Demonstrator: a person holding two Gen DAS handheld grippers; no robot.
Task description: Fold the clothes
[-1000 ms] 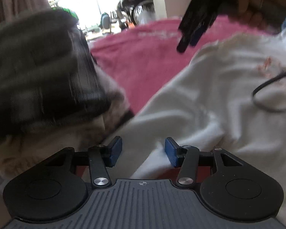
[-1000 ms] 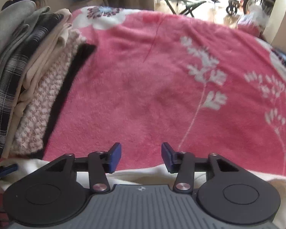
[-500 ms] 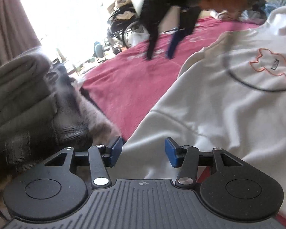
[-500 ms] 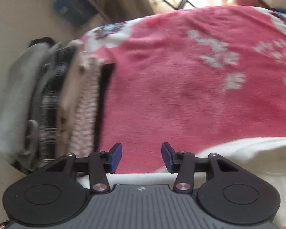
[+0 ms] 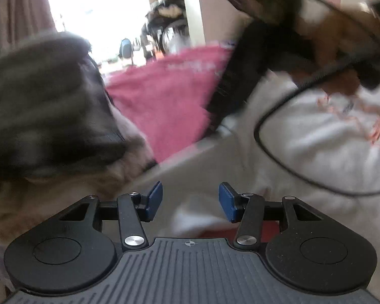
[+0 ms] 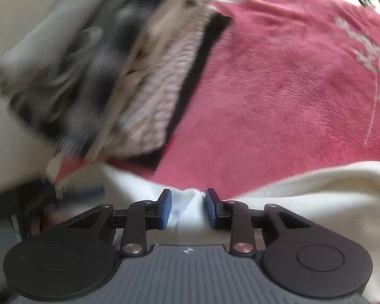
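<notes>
A white sweatshirt [image 5: 316, 136] with an orange print lies on a pink floral blanket [image 6: 278, 81]. My left gripper [image 5: 190, 200] is open, low over the sweatshirt's edge, with white cloth just below its fingers. My right gripper [image 6: 188, 207] has narrowed around a fold of the white sweatshirt [image 6: 304, 192], which stands between its blue pads; the jaws still show a gap. The right gripper [image 5: 230, 88] also appears blurred in the left wrist view, held by a hand above the sweatshirt.
A stack of folded clothes [image 6: 109, 58], grey, plaid, beige and knit, stands on the left of the blanket, and fills the left of the left wrist view [image 5: 45, 106]. A black cable [image 5: 266, 141] loops over the sweatshirt. Bright window behind.
My right gripper has dropped onto the sweatshirt's edge and its jaws have narrowed around a fold. My left gripper has shifted over the cloth, staying open.
</notes>
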